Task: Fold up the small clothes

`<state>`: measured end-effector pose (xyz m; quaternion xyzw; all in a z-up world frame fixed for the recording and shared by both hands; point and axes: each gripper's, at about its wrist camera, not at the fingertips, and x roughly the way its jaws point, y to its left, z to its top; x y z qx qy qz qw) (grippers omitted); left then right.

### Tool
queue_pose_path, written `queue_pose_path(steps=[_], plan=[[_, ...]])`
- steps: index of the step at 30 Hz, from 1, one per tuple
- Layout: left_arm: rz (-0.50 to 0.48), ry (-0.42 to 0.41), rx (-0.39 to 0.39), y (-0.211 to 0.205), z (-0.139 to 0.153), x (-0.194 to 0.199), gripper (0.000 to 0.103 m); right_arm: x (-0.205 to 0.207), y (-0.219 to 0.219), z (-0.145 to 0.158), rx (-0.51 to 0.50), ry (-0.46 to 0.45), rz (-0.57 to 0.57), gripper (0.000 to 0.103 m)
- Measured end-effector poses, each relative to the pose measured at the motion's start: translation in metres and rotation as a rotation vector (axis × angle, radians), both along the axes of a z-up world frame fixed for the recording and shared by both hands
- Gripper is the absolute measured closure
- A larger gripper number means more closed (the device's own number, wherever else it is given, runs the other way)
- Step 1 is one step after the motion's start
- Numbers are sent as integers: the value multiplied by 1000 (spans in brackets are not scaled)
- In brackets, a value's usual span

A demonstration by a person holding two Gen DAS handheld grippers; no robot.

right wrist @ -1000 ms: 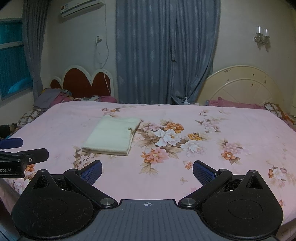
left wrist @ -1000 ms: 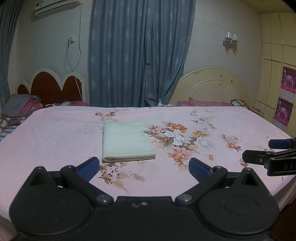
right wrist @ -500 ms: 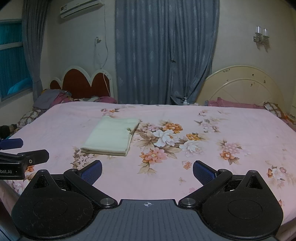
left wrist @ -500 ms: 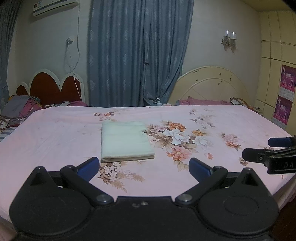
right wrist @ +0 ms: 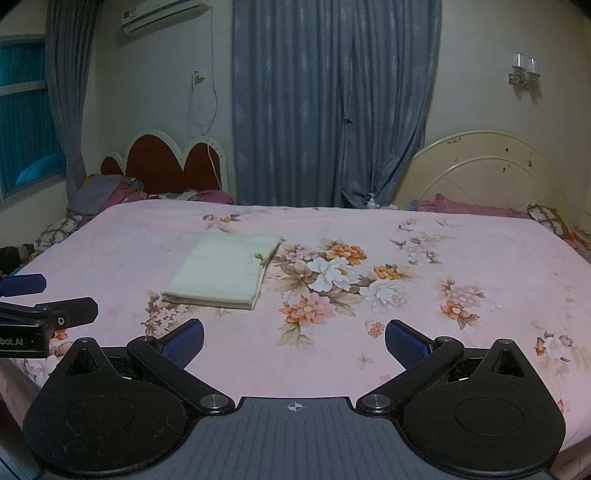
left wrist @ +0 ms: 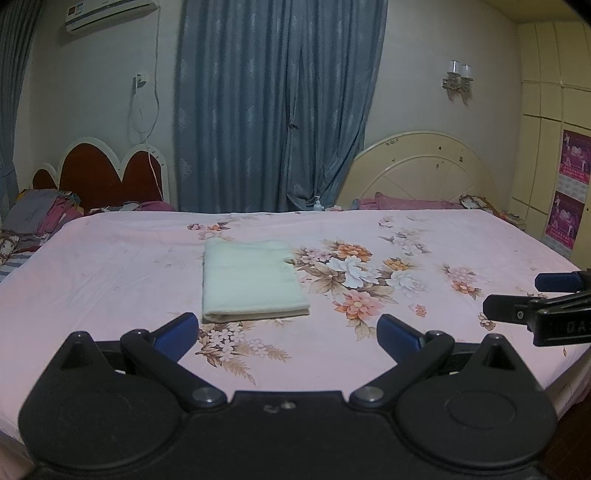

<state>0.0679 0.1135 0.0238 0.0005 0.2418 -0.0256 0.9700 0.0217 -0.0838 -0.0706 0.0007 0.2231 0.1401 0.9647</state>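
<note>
Jaws spread and empty, the left gripper point(left wrist: 286, 330) hovered over the near edge of the pink floral bedsheet point(left wrist: 110, 280), the pale green folded cloth rectangle point(left wrist: 251, 282) lying just beyond. From the right wrist, the right gripper point(right wrist: 293, 341) gaped equally empty, the cloth point(right wrist: 225, 271) far-left. The fold looked finished; next probably fetching another garment.

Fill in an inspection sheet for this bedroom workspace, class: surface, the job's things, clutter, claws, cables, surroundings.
Surface: pink floral bedsheet, smooth, spread over the bed.
Job's things: pale folded cloth, flat on the sheet, neat rectangle, untouched.
Clutter: pile of clothes at the far left edge.
Claws: left claw open, empty, short of the cloth; right claw open, empty.
Cables: white cord hanging from a wall socket.
Surroundings: blue curtains, two headboards, air conditioner, wall lamp.
</note>
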Motion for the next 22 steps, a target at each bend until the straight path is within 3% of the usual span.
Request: queue_pose_path(steps=[22], plan=[[8, -17, -16, 0, 1, -4, 4, 3, -5, -4, -5, -3, 21, 0]])
